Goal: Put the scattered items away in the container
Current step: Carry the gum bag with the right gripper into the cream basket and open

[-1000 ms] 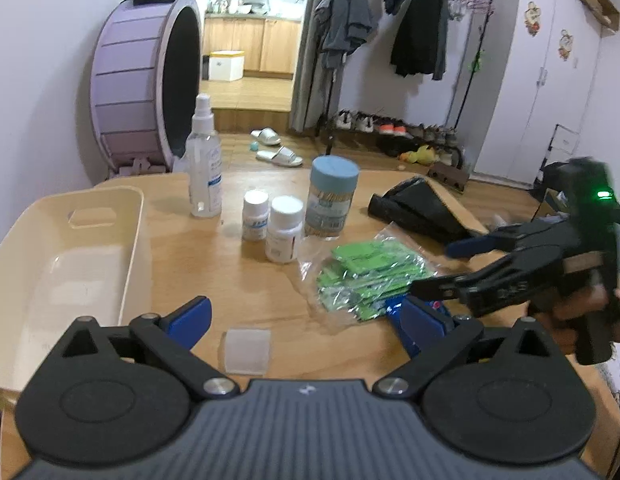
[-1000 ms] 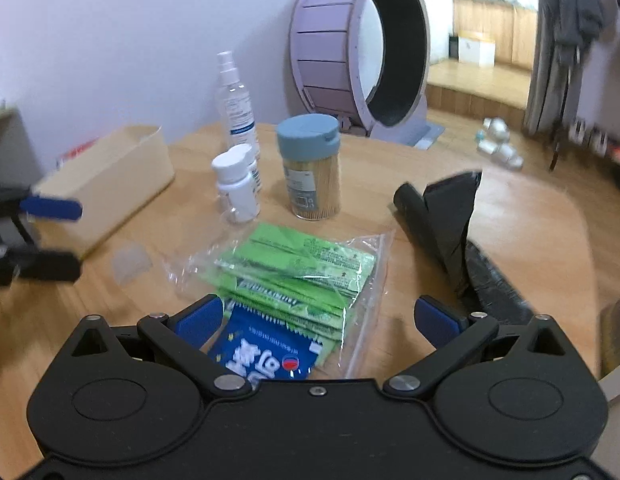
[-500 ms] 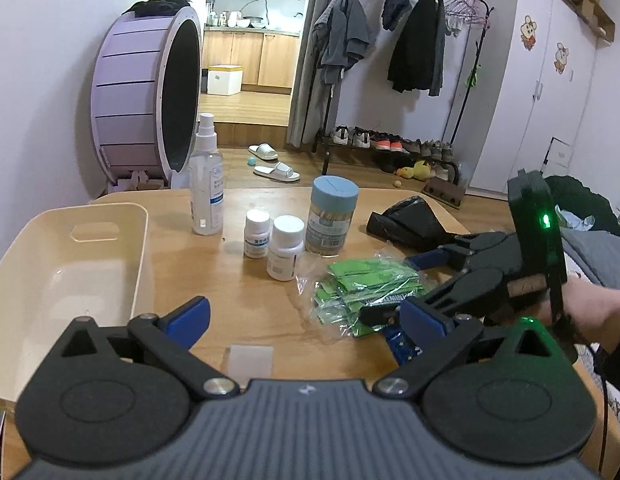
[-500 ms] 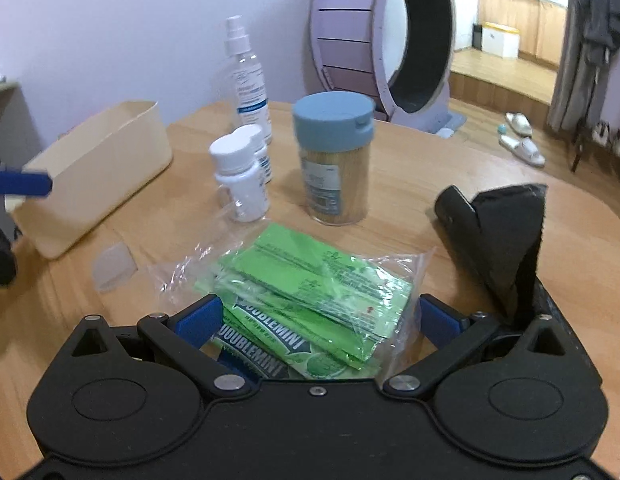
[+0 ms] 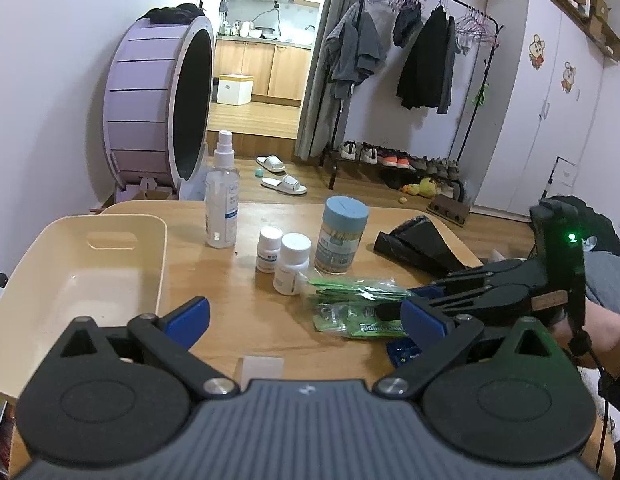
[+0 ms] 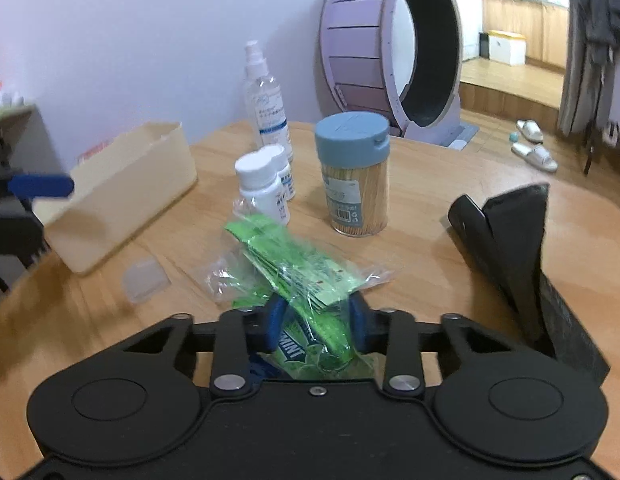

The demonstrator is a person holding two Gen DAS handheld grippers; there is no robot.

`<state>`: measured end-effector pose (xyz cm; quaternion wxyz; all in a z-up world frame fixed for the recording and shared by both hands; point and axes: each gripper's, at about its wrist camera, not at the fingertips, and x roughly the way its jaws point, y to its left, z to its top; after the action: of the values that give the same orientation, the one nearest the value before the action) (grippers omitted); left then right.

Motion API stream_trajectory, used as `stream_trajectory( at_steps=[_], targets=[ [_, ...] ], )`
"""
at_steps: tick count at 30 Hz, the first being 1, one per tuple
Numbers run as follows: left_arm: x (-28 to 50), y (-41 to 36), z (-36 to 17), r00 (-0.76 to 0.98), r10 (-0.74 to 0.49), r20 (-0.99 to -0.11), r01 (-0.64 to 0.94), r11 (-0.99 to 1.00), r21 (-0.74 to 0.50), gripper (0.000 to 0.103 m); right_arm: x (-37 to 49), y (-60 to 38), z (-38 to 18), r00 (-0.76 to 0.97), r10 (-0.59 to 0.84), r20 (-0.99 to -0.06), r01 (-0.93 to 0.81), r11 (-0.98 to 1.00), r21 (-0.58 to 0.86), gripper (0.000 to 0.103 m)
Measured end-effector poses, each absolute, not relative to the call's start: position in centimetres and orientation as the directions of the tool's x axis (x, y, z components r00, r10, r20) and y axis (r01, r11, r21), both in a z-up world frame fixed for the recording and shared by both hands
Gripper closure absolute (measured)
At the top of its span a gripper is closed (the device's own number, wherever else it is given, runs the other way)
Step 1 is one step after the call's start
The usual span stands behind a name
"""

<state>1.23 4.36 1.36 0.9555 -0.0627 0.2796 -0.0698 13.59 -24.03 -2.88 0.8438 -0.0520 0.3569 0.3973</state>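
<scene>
Jaws of the right hand-held gripper (image 6: 314,322) are closing on the green sachet bag (image 6: 298,268) between them, for carrying to the cream container (image 6: 126,196) off to its left.

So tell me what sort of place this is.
Most likely a lived-in home: a clothes rack hung with coats above a row of shoes, slippers on the wooden floor, and a kitchen through the doorway.

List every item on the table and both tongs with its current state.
Left tongs: open, empty.
Right tongs: closing, pinching the bag of green packets.
Cream bin: empty.
Spray bottle: upright.
Two white pill bottles: upright, capped.
Toothpick jar: upright, lidded.
</scene>
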Motion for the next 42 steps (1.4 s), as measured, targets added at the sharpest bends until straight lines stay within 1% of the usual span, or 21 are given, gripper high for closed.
stream_trajectory(
  at_steps=[3,12,16,23,25,29,36,42],
  targets=[
    [1.0,4.4,1.6,0.838,-0.171,-0.518,0.102,0.982,-0.159,0.001,13.1,-24.7,-2.6,0.447,0.64,-0.625,-0.694,0.689,0.209,0.082],
    [-0.2,4.7,2.7,0.853,-0.167,-0.494,0.099,0.982,-0.161,0.001,11.3,-26.9,1.0,0.507,0.683,-0.525,-0.674,0.694,0.252,0.083],
    [-1.5,5.0,3.3,0.866,-0.137,-0.481,0.078,0.987,-0.142,0.001,10.4,-25.7,2.6,0.498,0.711,-0.496,-0.702,0.666,0.25,0.083],
    [-4.0,7.5,3.9,0.874,-0.037,-0.484,-0.015,0.994,-0.104,0.001,9.9,-20.8,5.2,0.438,0.781,-0.446,-0.763,0.585,0.274,0.083],
    [-4.6,8.5,4.1,0.876,-0.008,-0.482,-0.04,0.995,-0.09,0.001,9.8,-19.0,5.7,0.417,0.794,-0.442,-0.784,0.56,0.267,0.083],
    [-5.6,11.0,4.2,0.87,0.035,-0.492,-0.1,0.989,-0.105,0.001,9.8,-15.0,6.2,0.37,0.812,-0.451,-0.817,0.515,0.258,0.083],
    [-7.2,14.8,4.5,0.857,0.14,-0.497,-0.212,0.973,-0.091,0.001,9.7,-9.3,5.4,0.296,0.824,-0.483,-0.851,0.457,0.26,0.083],
    [-7.2,15.8,4.9,0.857,0.154,-0.492,-0.234,0.966,-0.106,0.001,9.7,-6.2,4.2,0.275,0.801,-0.531,-0.855,0.457,0.247,0.083]
  ],
)
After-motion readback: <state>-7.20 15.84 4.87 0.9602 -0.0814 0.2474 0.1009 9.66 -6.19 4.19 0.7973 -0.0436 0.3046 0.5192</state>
